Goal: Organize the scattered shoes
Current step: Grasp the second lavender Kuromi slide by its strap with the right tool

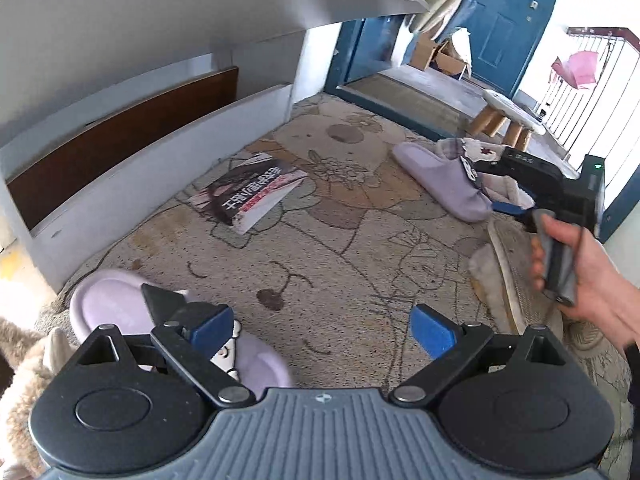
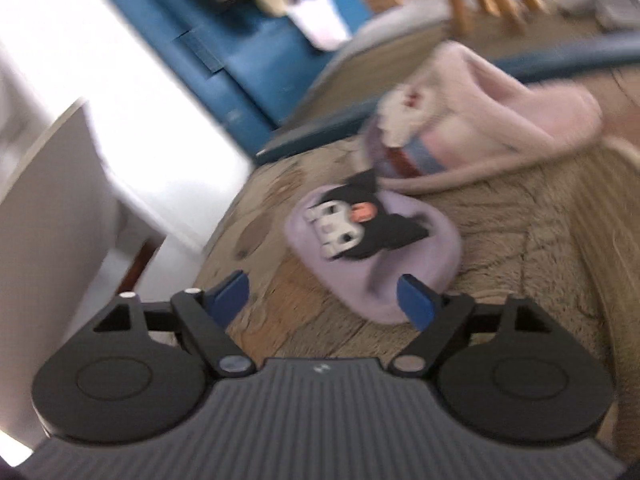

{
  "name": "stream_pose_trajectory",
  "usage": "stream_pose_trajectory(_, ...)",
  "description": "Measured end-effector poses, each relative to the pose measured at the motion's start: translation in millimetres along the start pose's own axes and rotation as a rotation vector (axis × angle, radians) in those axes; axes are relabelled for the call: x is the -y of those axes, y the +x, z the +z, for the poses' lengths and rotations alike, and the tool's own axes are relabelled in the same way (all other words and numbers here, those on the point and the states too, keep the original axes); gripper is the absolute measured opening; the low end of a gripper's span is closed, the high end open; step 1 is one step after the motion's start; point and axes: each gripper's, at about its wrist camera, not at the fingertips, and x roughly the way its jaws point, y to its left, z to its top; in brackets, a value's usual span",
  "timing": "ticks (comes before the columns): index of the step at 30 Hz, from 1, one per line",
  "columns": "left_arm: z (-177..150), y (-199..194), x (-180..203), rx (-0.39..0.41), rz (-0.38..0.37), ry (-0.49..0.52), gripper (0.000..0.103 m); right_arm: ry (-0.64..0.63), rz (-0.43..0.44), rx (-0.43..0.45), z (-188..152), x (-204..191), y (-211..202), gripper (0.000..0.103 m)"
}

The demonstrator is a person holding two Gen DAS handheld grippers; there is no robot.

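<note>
Sorting is looking barely begun: shoes are lying scattered across the patterned rug, none visibly paired or lined up.

Left gripper is hanging over the rug with jaws standing wide and nothing between the pads. A lilac slipper with a cartoon face is lying just under and beyond its left finger; whether that finger is touching it cannot be told. Something beige and furry is sitting at the near left edge, possibly a shoe, too cropped to say.

Right gripper is pointing down at the matching lilac slipper, the one carrying the black-and-white cartoon figure. Its jaws are standing fairly open and holding nothing; the slipper's near end is lying just ahead, close to the right finger, not gripped. The right wrist view is blurred. Beyond that slipper a pink plush slipper is lying on its side, touching or nearly touching it.

From the left wrist view, the person's hand is gripping the right gripper's handle, and a pale shoe turned sole-up is lying just beside it. A book is lying ahead of the left gripper, well apart from the shoes.

Judging from this: the two lilac slippers are lying well apart, so pairing is still pending; the plush slipper and the sole-up shoe are also waiting. Where the shoes are meant to go is not evident.
</note>
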Motion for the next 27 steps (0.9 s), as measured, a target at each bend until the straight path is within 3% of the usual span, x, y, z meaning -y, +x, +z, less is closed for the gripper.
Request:
stream_pose_trajectory(6,-3,4,9,-0.012,-0.02,0.004,0.096,0.131,0.081,0.02,5,11,20,0.07)
stream_pose_trajectory(7,-3,4,10,-0.013,-0.023,0.006,0.096,0.147,0.082,0.027,5,14,25,0.065)
stream_pose_trajectory(9,-3,4,11,-0.014,-0.027,0.009,0.096,0.192,0.075,0.022,6,23,35,0.04)
stream_pose_trajectory(14,-5,6,11,-0.02,-0.032,0.004,0.096,0.19,0.11,0.021,10,16,41,0.025)
stream_pose_trajectory(22,-4,3,8,-0.013,-0.025,-0.006,0.096,0.07,0.247,-0.006,-16,-21,16,0.023)
stream_pose_trajectory(27,-8,-3,0,-0.02,-0.005,-0.017,0.096,0.031,0.342,-0.144,-71,-60,-3,0.023)
